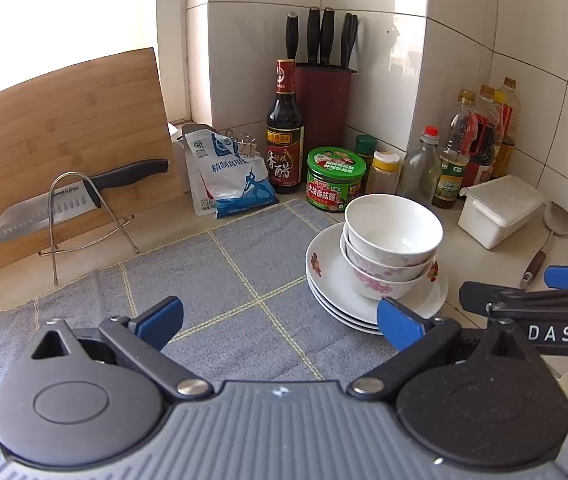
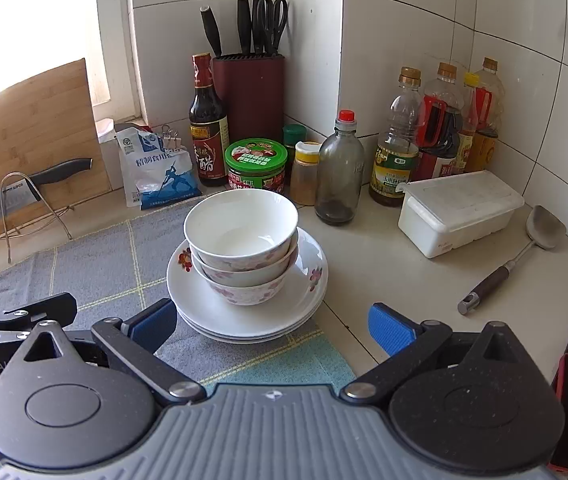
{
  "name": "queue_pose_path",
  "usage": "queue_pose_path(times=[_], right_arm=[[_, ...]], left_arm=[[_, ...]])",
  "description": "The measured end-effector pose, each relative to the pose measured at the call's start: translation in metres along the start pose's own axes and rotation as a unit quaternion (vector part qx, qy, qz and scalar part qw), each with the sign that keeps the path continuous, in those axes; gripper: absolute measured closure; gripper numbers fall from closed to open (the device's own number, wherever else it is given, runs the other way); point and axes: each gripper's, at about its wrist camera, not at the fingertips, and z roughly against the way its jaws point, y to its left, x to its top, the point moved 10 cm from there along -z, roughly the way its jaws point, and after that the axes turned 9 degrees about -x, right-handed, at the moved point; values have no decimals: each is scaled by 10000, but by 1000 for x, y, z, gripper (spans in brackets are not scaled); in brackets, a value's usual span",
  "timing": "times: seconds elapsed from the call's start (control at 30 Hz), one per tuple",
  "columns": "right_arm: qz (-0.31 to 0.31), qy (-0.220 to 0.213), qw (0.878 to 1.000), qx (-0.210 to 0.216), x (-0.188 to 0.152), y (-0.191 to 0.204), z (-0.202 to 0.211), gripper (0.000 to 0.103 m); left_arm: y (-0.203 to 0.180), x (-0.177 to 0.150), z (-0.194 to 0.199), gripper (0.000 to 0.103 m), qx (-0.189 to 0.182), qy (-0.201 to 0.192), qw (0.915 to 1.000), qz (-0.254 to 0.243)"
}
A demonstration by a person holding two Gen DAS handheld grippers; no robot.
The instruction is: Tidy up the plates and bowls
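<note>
Three nested bowls (image 2: 241,240) sit upright, mouths up, on stacked plates (image 2: 304,300); both grippers (image 1: 279,320) (image 2: 271,322) wide, empty

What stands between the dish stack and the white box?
Nothing: in the right wrist view, only bare counter lies between the dish stack and the white box.

A knife block (image 2: 248,92) stands in the tiled corner, vinegar bottle (image 2: 207,120) beside it, cleaver (image 1: 67,202) racked against the cutting board (image 1: 63,136).
</note>
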Motion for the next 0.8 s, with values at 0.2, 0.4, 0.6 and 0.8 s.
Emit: queue_pose_path(times=[0.2, 0.4, 0.6, 0.8], right_arm=[[4, 7, 10000, -19, 1, 0, 0, 0], [11, -17, 10000, -41, 2, 0, 1, 0], [24, -24, 10000, -57, 3, -1, 2, 0], [26, -42, 10000, -65, 4, -1, 3, 0]], left_arm=[[0, 0, 0, 1, -3, -3, 10000, 15], [0, 1, 1, 1, 16, -18, 10000, 13], [0, 2, 2, 1, 17, -27, 10000, 21], [0, 1, 3, 1, 16, -37, 10000, 27]])
